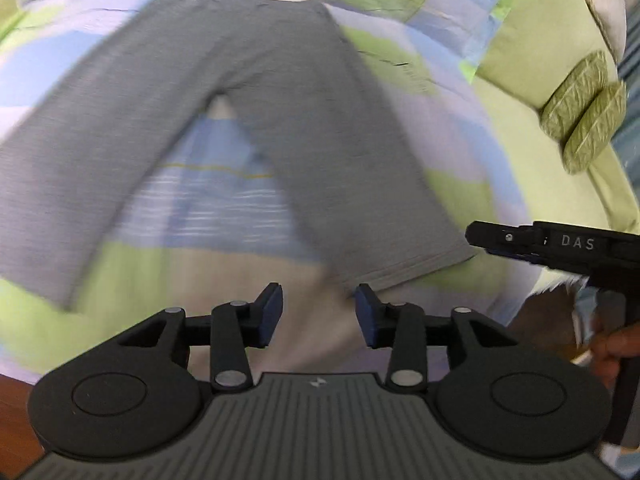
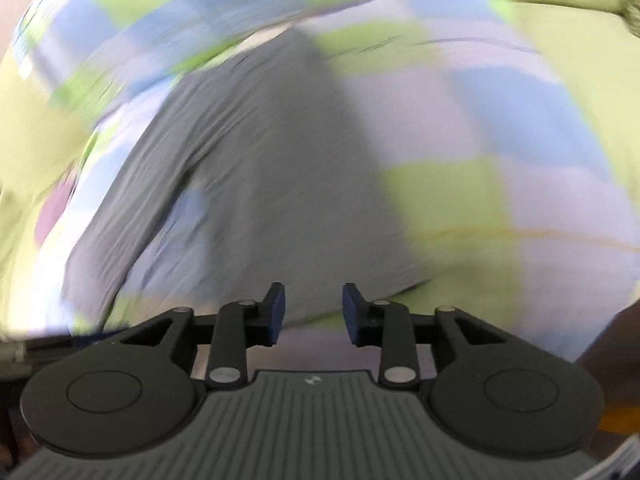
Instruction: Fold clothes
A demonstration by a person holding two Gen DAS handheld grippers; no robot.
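Checkered bedspread (image 1: 420, 12) — green, blue, lilac — under grey trousers (image 1: 260, 92).

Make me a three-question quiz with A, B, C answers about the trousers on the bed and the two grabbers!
1. Where are the grey trousers?
A. spread flat on the checked bedspread
B. hanging up
C. in a basket

2. How many green cushions lie at the bed's edge?
A. none
B. two
C. five

3. What are the left gripper and the right gripper doing?
A. both open, empty
B. both pinching cloth
C. one shut

Answers: 1 A, both legs lie splayed on the bedspread; 2 B, two sit together; 3 A, a gap shows between each pair of pads.
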